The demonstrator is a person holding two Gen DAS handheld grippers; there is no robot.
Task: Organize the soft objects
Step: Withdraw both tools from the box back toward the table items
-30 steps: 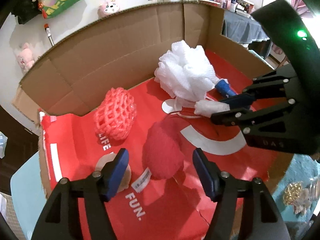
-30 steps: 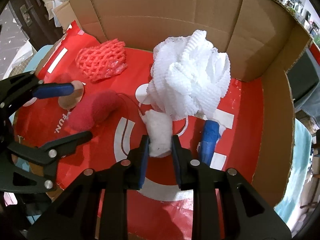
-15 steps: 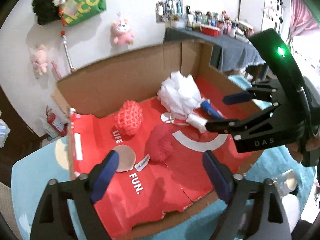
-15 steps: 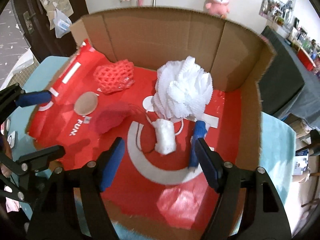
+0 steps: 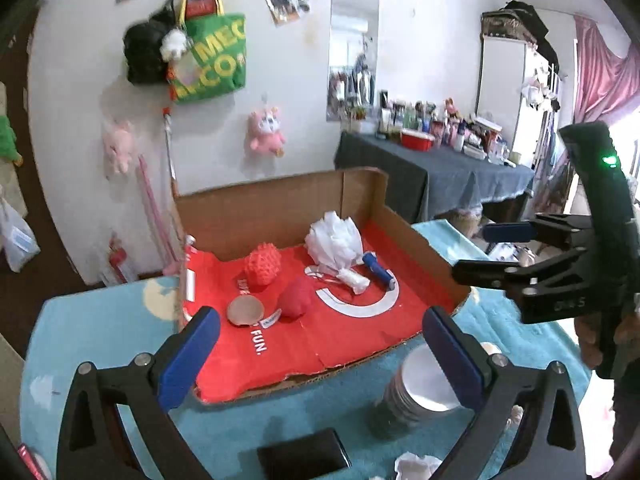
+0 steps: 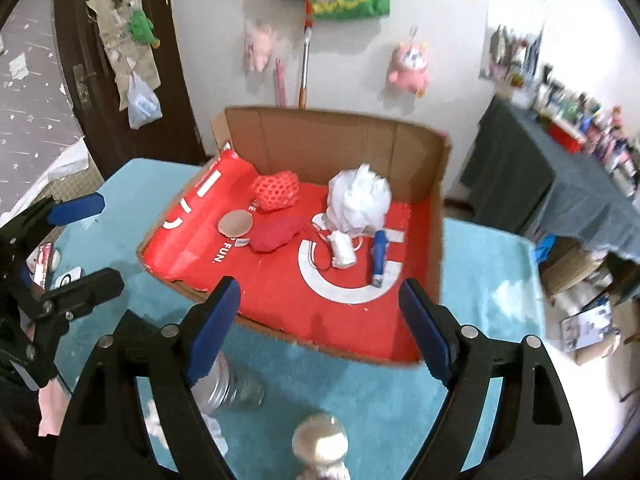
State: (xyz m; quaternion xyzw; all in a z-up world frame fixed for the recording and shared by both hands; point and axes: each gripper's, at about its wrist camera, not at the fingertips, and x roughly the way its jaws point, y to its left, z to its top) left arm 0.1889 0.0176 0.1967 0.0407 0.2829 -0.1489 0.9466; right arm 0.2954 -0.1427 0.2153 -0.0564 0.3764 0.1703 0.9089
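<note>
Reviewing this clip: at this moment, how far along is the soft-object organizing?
Looks done: the white mesh pouf, red net ball, red plush piece and small white roll all lie inside the cardboard tray. In hand: nothing; the left gripper and right gripper are open, outside the tray. Left: apparently nothing, though tidier grouping can't be ruled out.

Teal-covered table (image 6: pixel 480 280) carries red-lined cardboard box (image 6: pixel 340 136), jar (image 5: pixel 416 396), black phone (image 5: pixel 302 458).

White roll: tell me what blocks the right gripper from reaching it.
Nothing visible does. The right gripper hangs open outside the box's open front, and only bare red liner lies between it and the white roll.
</note>
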